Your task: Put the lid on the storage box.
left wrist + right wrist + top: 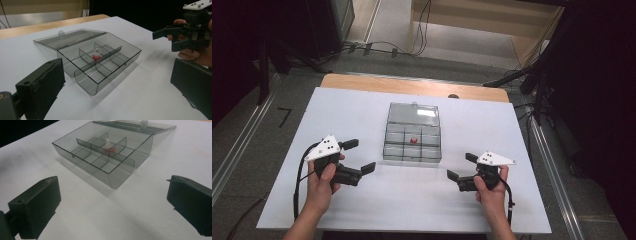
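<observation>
Both grippers, left [362, 156] and right [462, 166], hover with jaws apart on either side of the open box [412, 150], touching nothing. The red piece [413, 140] sits in a middle compartment (far row). Probably the approach step; next, reaching in demands a narrow, aimed entry. The left gripper view reveals the piece's clear top [96, 52].

- Probably a lab or recording studio, though the dark surroundings make it hard to be sure.
- A white-covered table [362, 200] stands on grey flooring.
- Loose cables [377, 47] trail across the floor.
- Black stand legs [532, 75] flank the table.
</observation>
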Demonstrator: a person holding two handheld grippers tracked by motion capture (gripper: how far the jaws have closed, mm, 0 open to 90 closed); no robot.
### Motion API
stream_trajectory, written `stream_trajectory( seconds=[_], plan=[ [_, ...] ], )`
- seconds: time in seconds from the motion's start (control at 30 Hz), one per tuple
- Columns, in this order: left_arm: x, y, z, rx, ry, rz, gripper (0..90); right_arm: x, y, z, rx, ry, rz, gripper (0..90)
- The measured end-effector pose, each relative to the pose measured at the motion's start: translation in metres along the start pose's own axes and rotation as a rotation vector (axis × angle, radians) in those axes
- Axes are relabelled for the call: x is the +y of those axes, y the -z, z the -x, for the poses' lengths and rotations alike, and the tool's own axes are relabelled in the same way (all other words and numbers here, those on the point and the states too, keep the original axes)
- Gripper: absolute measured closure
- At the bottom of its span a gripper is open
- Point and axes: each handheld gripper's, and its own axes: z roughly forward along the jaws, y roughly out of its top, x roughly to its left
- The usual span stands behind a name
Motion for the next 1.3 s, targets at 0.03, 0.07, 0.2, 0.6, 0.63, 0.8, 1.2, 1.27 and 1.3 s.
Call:
stream_trajectory(
  seconds=[0.03, 0.07, 0.2, 0.6, 0.63, 0.8, 1.2, 1.27, 1.3],
  plan=[
    [0.001, -0.001, 0.0, 0.003, 0.001, -0.001, 0.0, -0.001, 0.001, 0.0, -0.002, -0.006, 0.002, 0.0],
    [0.002, -0.002, -0.001, 0.001, 0.0, -0.002, 0.0, -0.002, 0.002, 0.001, -0.003, -0.006, 0.003, 0.0],
    [0.006, -0.007, -0.002, -0.001, 0.002, -0.004, 0.0, -0.006, 0.006, 0.003, -0.005, -0.009, 0.005, 0.0],
    [0.015, -0.021, -0.008, -0.014, 0.018, -0.007, 0.0, -0.012, 0.007, 0.008, -0.01, -0.011, 0.003, 0.0],
    [0.016, -0.022, -0.009, -0.016, 0.021, -0.005, 0.0, -0.013, 0.007, 0.008, -0.008, -0.01, 0.003, 0.0],
    [0.02, -0.029, -0.011, -0.018, 0.018, -0.01, 0.0, -0.014, 0.006, 0.008, -0.009, -0.01, -0.003, 0.0],
    [0.025, -0.043, -0.023, -0.019, 0.038, -0.013, 0.0, -0.015, 0.004, 0.008, -0.004, -0.005, -0.005, 0.0],
    [0.027, -0.045, -0.025, -0.02, 0.038, -0.012, 0.0, -0.015, 0.003, 0.007, -0.004, -0.008, -0.005, 0.0],
    [0.028, -0.046, -0.025, -0.019, 0.036, -0.013, 0.0, -0.015, 0.003, 0.007, -0.002, -0.009, -0.006, 0.0]
  ],
)
